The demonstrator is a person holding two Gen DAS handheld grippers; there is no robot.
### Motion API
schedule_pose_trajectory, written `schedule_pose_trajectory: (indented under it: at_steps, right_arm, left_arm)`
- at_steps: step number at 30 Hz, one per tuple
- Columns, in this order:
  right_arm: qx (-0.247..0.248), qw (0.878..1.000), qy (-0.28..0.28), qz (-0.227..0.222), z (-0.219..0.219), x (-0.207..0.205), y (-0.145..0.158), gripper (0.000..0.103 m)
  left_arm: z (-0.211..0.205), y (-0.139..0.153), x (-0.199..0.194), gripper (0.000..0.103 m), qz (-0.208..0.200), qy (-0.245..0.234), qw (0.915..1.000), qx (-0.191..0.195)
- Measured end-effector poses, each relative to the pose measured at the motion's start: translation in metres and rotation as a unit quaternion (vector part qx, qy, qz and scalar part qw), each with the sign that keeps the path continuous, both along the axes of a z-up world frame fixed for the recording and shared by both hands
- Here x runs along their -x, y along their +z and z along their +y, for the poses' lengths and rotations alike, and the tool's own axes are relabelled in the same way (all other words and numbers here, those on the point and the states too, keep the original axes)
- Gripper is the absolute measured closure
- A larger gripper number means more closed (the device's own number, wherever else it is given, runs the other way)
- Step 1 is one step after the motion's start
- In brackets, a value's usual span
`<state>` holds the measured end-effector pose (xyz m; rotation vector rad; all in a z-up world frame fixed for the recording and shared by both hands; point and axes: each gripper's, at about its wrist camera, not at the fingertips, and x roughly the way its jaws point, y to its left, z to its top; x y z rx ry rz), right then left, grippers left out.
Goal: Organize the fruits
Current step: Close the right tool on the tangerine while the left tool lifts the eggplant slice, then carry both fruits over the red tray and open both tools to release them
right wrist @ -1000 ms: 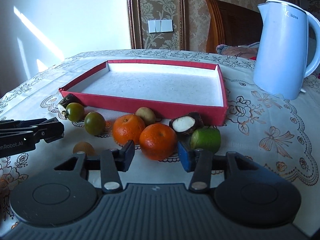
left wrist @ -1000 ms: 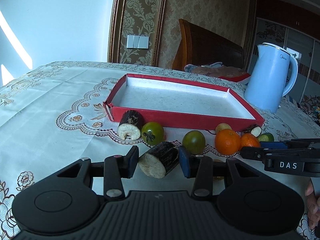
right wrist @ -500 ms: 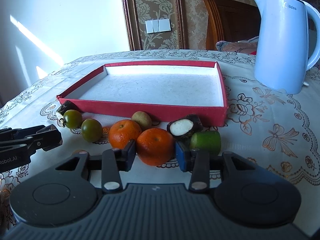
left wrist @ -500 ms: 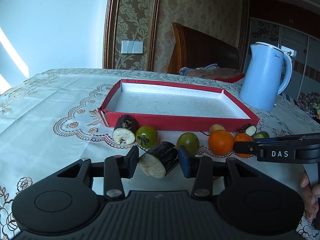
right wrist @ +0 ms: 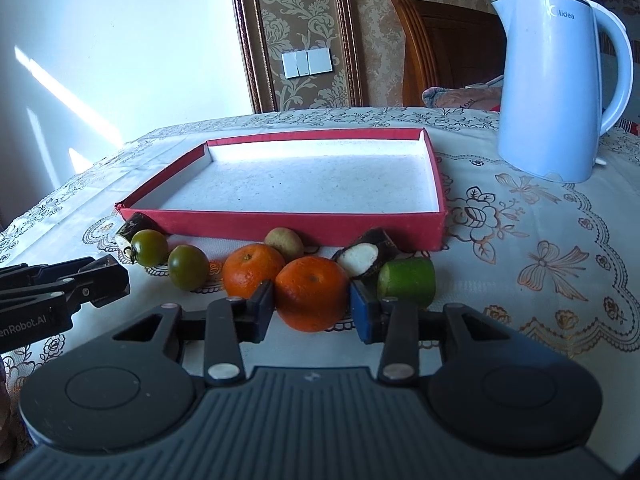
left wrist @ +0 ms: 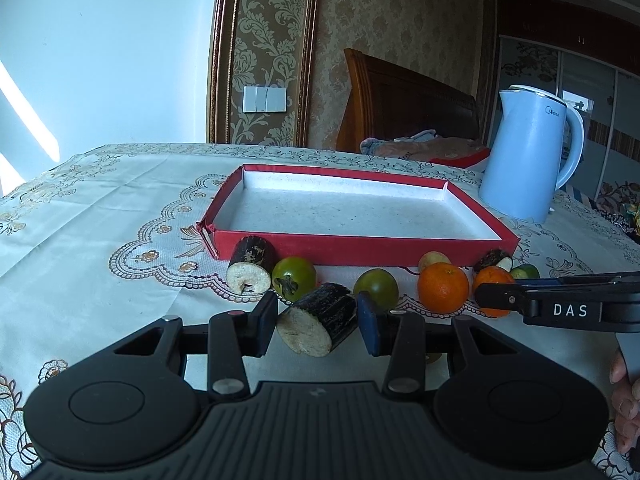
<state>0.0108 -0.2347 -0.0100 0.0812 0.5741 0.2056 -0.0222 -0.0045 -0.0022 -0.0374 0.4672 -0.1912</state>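
An empty red tray (left wrist: 360,246) (right wrist: 288,222) lies mid-table with fruit in a row along its near wall. My left gripper (left wrist: 318,322) is shut on a dark sugarcane piece (left wrist: 320,320) and holds it just off the cloth. My right gripper (right wrist: 312,308) is shut on an orange (right wrist: 311,292). Beside it lie a second orange (right wrist: 252,270), two green tomatoes (right wrist: 188,267) (right wrist: 149,247), a small brown fruit (right wrist: 285,242), a dark cut piece (right wrist: 366,258) and a green cut piece (right wrist: 408,282). Another sugarcane piece (left wrist: 250,266) leans at the tray's left corner.
A light blue kettle (right wrist: 560,80) stands to the right of the tray. The table has an embroidered cloth (left wrist: 100,220). A wooden chair (left wrist: 404,104) with clothes on it stands behind the table. The right gripper's side (left wrist: 560,306) reaches in from the right in the left wrist view.
The right gripper's fingers moved forward and closed onto the front orange. The left gripper, still shut on the sugarcane piece, tilted up a little.
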Motion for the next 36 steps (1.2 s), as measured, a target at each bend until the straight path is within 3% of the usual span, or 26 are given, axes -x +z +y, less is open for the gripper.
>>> schedule_pose_trajectory:
  at_steps: [29,36]
  right_arm:
    - [0.012,0.999,-0.017,-0.037,0.007,0.018,0.004,0.065]
    - [0.016,0.998,-0.002,-0.058,0.011,0.017,0.019,0.065]
  left_arm:
    - [-0.03,0.013,-0.031,0.061,-0.019,0.038,0.9986,-0.033]
    - [-0.023,0.02,-0.04,0.061,-0.025,0.05,0.998,-0.031]
